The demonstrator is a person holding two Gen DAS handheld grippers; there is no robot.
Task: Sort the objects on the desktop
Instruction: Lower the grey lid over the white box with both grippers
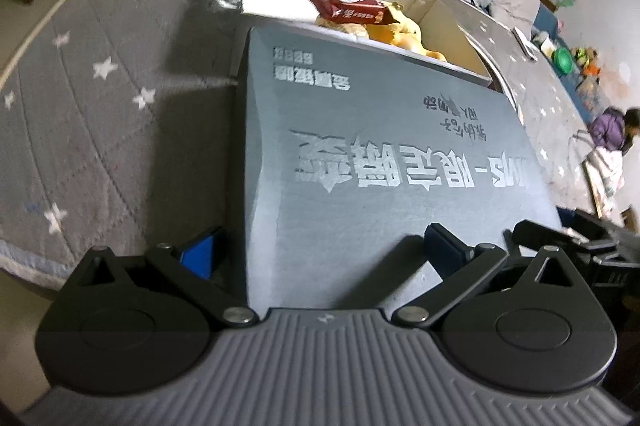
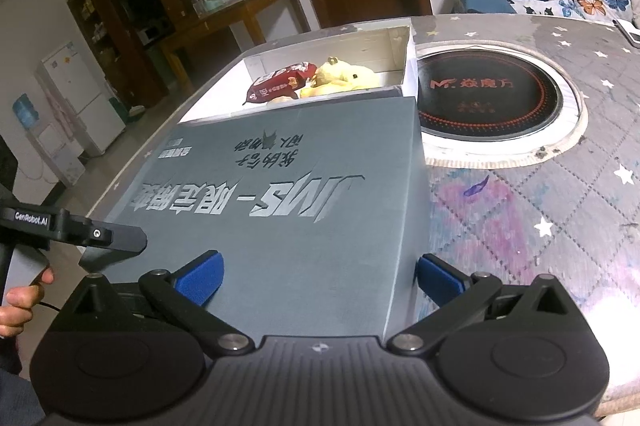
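Grey printed cardboard lid (image 2: 280, 210), centre frame, half covers the white open box (image 2: 408, 66) holding a red snack packet (image 2: 276, 86) and yellow plush toy (image 2: 344, 76). Left gripper (image 1: 320, 254) and right gripper (image 2: 320, 274) both spread, each straddling a near lid corner. Sorting appears done; closing remains.

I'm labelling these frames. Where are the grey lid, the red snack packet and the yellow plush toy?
grey lid (image 2: 280, 226): right wrist view, printed top face.
red snack packet (image 1: 352, 4): left wrist view, middle of wrapper.
yellow plush toy (image 2: 348, 78): right wrist view, its body.
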